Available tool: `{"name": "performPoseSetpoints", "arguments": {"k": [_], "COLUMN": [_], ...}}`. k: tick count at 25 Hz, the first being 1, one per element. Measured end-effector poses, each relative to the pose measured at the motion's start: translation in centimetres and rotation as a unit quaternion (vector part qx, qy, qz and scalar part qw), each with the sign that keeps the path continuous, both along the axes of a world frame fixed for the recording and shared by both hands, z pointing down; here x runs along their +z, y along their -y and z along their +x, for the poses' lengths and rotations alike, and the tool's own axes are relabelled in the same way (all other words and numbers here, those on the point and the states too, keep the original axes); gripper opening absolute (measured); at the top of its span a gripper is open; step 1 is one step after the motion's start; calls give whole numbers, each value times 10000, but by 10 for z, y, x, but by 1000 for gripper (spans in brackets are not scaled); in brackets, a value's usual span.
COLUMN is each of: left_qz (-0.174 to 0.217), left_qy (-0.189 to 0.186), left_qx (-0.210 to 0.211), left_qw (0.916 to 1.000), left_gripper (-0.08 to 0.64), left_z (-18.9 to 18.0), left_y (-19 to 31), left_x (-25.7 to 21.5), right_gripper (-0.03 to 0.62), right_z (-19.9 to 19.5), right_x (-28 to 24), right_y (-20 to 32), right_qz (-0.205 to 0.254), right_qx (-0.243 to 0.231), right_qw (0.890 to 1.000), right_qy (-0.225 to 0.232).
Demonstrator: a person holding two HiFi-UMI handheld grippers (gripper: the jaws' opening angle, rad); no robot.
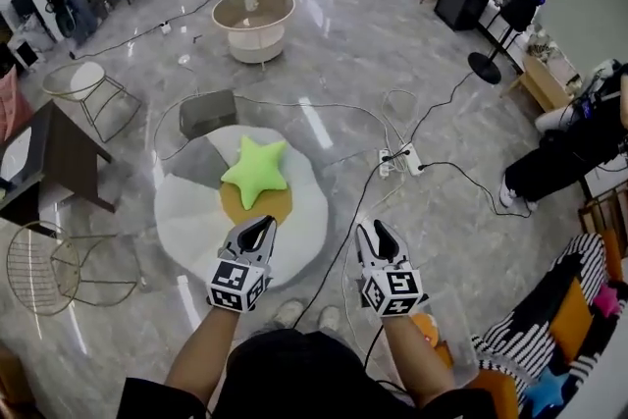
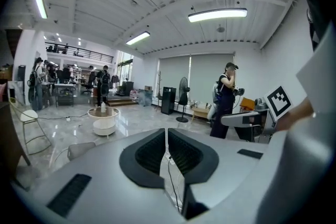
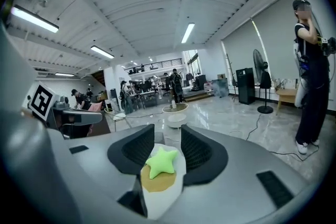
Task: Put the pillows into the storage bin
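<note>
The left claw [image 2: 166,131] is pressed together with nothing in it. The right claw [image 3: 167,129] is partly spread and also empty. Both are carried above the floor [image 1: 392,64]. Just ahead of the left claw, a green star pillow [image 1: 257,170] is seen lying on a white round pillow [image 1: 186,211] with a yellow centre. A grey pillow [image 1: 199,162] lies beyond it, further left.
</note>
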State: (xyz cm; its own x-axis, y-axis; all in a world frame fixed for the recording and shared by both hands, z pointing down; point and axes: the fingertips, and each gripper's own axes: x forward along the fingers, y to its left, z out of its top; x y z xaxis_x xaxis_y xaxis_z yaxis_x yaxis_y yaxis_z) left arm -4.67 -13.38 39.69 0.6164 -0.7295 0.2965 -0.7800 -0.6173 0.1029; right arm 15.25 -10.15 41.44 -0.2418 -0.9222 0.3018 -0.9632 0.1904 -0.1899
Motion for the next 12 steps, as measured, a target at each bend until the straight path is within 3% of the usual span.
{"name": "performPoseSetpoints", "arguments": {"k": [7, 12], "left_qz": [-122, -208], "left_qy": [-280, -313], "left_qx": [-697, -905], "left_qw": [9971, 9952], "left_gripper": [31, 31], "left_z": [15, 22], "left_y": [-16, -22], "left_x": [2, 10], "right_gripper": [172, 167], "right_z": [43, 57], "right_x": [-7, -3], "right_y": [7, 10], "right_qz": [35, -45], "right_qx": [-267, -432], "right_qw": [9996, 9991], "right_qy": [70, 22]}}
